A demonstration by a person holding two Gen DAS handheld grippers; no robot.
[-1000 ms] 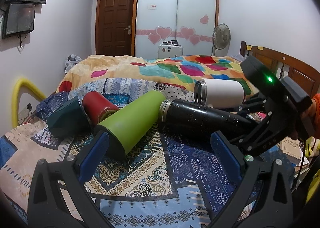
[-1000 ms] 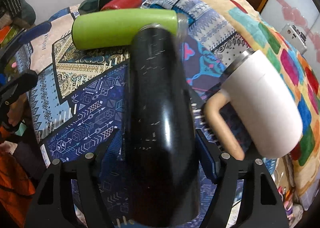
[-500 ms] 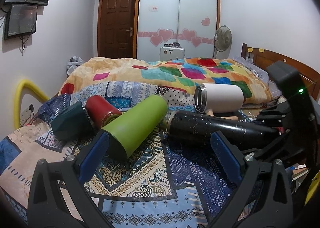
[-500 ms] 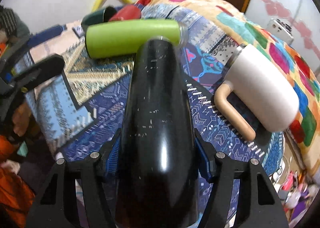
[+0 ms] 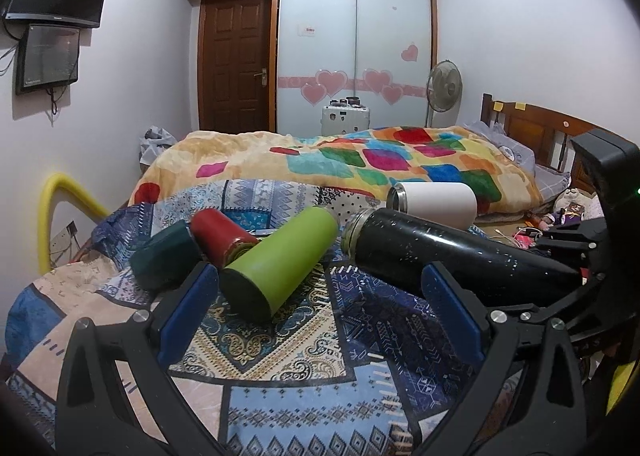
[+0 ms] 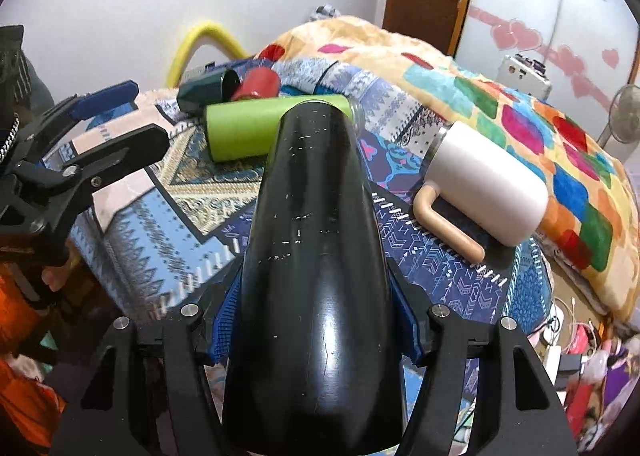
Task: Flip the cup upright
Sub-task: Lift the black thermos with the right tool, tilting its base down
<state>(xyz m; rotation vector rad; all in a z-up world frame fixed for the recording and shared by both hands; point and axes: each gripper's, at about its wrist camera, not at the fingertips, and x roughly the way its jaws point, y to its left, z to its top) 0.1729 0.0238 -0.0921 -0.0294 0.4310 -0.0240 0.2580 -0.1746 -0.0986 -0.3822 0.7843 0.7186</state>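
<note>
Clearly the right gripper (image 6: 316, 320) is clamped on the black flask (image 6: 312, 240), its blue pads (image 6: 226, 320) pressed against both sides of the body near the base; the flask is lifted off the patterned blanket (image 6: 168, 223) and tilted, its open steel-rimmed mouth (image 5: 354, 232) pointing away from the gripper and raised above the cloth; seen from the left wrist, the same black flask (image 5: 452, 256) slants across the right side of the view, held at its far end by the right gripper (image 5: 576, 276); the left gripper (image 5: 320, 312) hovers over the blanket with its fingers spread wide and nothing between them, and in the right wrist view it (image 6: 116, 119) sits off to the left, well apart from the flask; lying on their sides on the blanket are a green bottle (image 5: 280, 260), just beside the flask's mouth, a red cup (image 5: 222, 234) and a dark green cup (image 5: 164, 260) touching each other behind it, and a white mug (image 6: 484, 183) with a tan handle (image 6: 444, 228) near the colourful quilt (image 5: 400, 163).
</note>
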